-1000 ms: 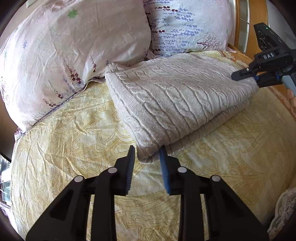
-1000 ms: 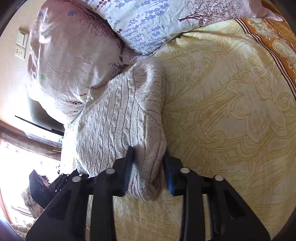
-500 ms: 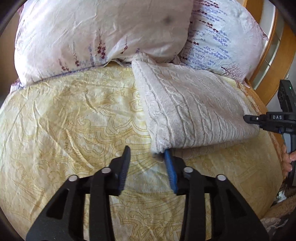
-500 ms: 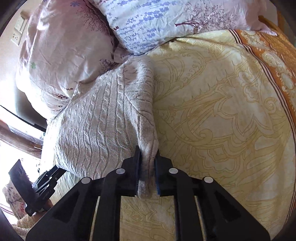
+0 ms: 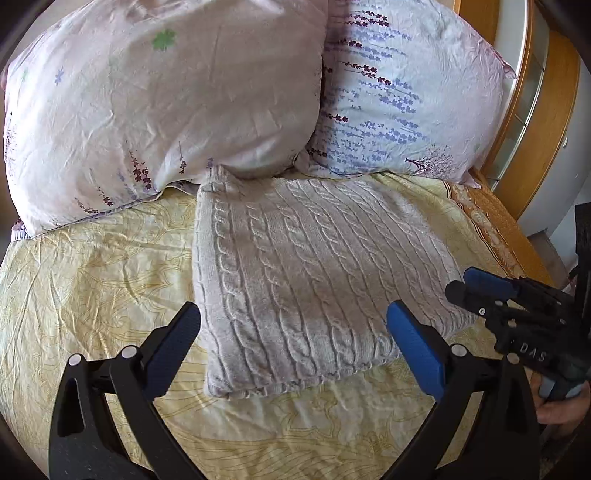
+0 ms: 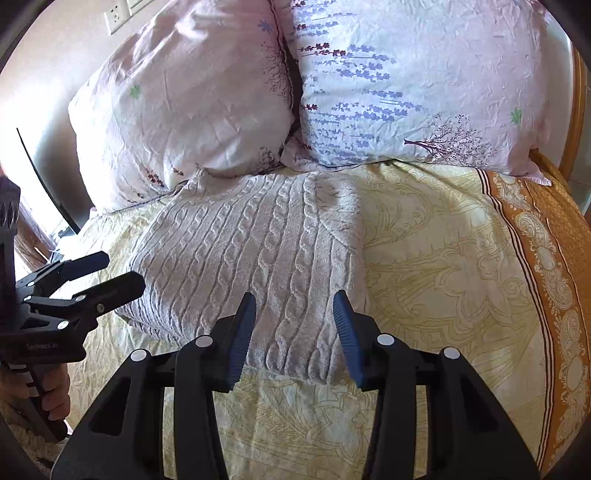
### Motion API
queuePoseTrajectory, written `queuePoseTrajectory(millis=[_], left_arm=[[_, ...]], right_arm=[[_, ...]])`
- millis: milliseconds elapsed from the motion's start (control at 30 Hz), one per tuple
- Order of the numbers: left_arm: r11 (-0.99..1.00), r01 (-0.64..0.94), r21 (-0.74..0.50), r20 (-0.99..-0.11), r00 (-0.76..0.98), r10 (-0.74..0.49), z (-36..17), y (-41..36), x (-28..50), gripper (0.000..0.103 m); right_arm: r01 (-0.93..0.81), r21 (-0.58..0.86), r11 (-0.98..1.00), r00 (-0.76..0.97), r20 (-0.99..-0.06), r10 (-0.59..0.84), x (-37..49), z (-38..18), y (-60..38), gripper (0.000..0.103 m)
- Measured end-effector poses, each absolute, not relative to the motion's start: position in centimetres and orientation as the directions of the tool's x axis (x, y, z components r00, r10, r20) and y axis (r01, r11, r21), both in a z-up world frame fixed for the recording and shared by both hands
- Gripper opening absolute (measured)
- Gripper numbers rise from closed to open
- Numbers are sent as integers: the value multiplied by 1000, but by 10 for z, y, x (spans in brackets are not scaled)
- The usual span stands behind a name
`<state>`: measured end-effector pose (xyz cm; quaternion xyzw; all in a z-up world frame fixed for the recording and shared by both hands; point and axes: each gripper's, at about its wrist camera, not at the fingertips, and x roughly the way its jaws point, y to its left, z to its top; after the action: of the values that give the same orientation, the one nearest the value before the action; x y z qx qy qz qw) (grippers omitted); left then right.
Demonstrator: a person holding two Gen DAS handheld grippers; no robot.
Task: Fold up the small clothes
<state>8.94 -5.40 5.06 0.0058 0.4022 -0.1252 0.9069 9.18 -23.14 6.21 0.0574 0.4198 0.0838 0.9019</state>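
A folded beige cable-knit sweater (image 5: pixel 306 280) lies flat on the yellow patterned bedsheet (image 5: pixel 92 280), its far edge against the pillows. It also shows in the right wrist view (image 6: pixel 251 254). My left gripper (image 5: pixel 295 332) is wide open, hovering over the sweater's near edge and holding nothing. My right gripper (image 6: pixel 295 325) is open above the sweater's near right corner, empty. The right gripper shows at the right of the left wrist view (image 5: pixel 491 288), and the left gripper at the left of the right wrist view (image 6: pixel 107 273).
Two floral pillows (image 5: pixel 166 103) (image 5: pixel 406 96) lean at the head of the bed. A wooden headboard (image 5: pixel 517 110) rises at the back right. An orange border (image 6: pixel 546 266) runs along the sheet's right side. A wall socket (image 6: pixel 116 16) is at the upper left.
My right gripper let go of the sweater's edge and opened. My left gripper opened wider. Both pulled back and now face the pillows, with the sweater lying flat.
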Motion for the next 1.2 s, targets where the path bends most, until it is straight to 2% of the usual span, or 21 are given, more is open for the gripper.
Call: queuePoseTrajectory(millis=[200,333,600,833,933,1033,1100,1200], left_arm=[[983,179,-33,-754,641,-142,33,-62,91,100],[986,163,-29,-808,577,-119,12,-64,98,98],[989,148,-4,-847,525,-82,-8,-65,106,100],[989,149,-3,-848,524,-81,-10,-65,110,101],[988,155,5,-822,563,-85,4,-58,97,101],[989,145,17,-755,651,-82,25,-43,79,101],[992,128,23,-724,686,-72,37,-31,70,101],[994,105,15,-711,700,-63,44,-16,61,101]], right_arm=[[-94,121,988,633,-759,153,87,51,-224,39],[-89,80,993,597,-794,118,88,34,-219,39],[-83,16,996,596,-800,63,86,17,-214,40],[-88,-13,996,589,-807,42,88,18,-211,42],[-80,15,997,580,-812,59,88,25,-214,43],[-50,65,997,612,-787,82,78,36,-222,52],[-22,60,998,634,-771,60,71,41,-226,73],[12,76,997,652,-757,50,64,46,-232,75]])
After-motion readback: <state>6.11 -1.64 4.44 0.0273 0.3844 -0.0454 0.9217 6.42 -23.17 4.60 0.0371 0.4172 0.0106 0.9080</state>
